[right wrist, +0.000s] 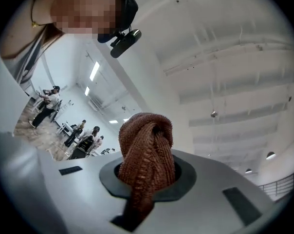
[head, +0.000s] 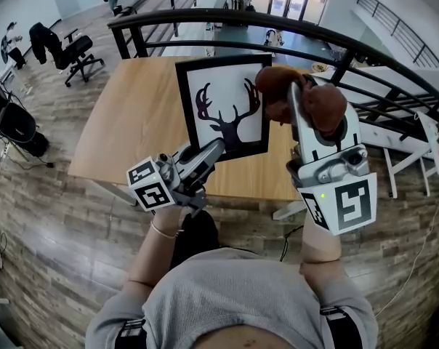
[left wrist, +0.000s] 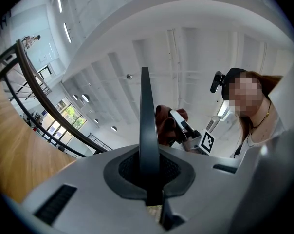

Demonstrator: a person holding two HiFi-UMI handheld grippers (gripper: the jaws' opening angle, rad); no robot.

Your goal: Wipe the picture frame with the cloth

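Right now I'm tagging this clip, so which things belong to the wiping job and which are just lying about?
In the job: picture frame, clamped in the left gripper; brown cloth, clamped in the right gripper.
Lying about: wooden table, black railing, office chair.

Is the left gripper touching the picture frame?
Touching. The left gripper view shows the left gripper with jaws shut on the edge of the picture frame.

Wooden table [head: 125, 122], black railing [head: 161, 18], perhaps office chair [head: 74, 49].
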